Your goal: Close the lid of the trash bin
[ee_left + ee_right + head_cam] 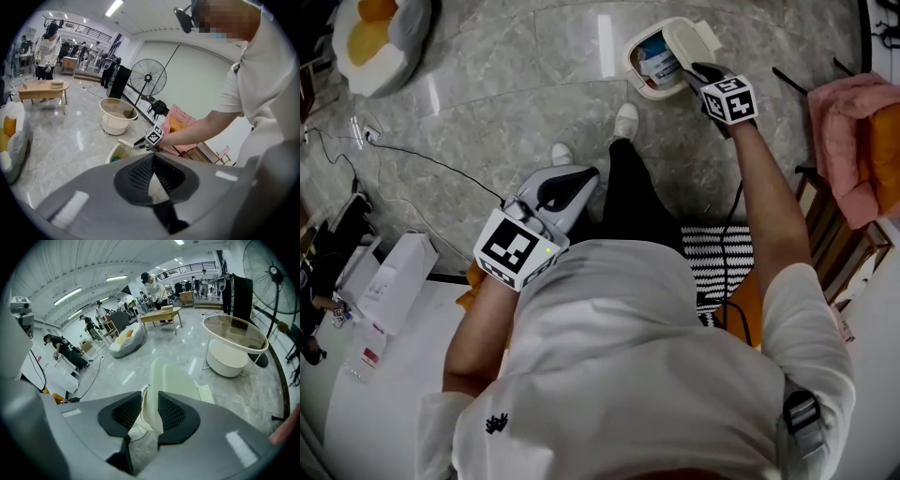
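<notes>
A cream trash bin (645,82) stands on the grey floor ahead of the person's feet, with rubbish showing inside. Its lid (692,39) is raised and tipped back. My right gripper (700,74) reaches out to it and is shut on the lid's edge; in the right gripper view the cream lid (172,377) runs up from between the two pads (174,413). My left gripper (561,187) is held back near the person's body, shut with nothing in it. The left gripper view shows its jaws (153,158) meeting, with the bin (118,152) beyond them.
A large cream tub (233,347) stands on the floor beyond the bin, beside a standing fan (148,77). A pink cloth (848,127) lies on a chair at the right. A beanbag (375,37), a floor cable (422,159) and white boxes (394,277) are at the left.
</notes>
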`<state>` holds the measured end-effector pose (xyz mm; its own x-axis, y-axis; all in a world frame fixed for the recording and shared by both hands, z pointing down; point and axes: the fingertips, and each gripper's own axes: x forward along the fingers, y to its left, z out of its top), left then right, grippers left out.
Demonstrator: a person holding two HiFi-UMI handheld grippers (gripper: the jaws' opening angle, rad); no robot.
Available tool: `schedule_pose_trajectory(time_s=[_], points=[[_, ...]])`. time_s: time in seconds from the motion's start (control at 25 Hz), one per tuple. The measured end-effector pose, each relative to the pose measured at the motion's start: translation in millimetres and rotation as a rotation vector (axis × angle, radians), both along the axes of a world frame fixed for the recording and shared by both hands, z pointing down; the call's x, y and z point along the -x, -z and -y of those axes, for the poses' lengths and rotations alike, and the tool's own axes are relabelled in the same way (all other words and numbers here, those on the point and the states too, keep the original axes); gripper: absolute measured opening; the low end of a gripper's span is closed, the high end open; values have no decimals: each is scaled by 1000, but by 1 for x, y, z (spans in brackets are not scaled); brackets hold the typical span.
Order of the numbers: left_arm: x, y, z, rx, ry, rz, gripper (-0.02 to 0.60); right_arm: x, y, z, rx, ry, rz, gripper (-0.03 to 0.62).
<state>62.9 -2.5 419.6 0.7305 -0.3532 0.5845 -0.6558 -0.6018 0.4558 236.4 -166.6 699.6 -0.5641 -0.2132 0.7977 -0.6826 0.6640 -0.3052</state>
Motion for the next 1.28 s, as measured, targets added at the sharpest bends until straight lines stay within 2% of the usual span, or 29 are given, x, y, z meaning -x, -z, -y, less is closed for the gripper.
schedule_pose_trajectory(time_s=[1.28], points=[[30,-40,-7,69,29,-9,58,54,-77,-44,120,35,-22,100]])
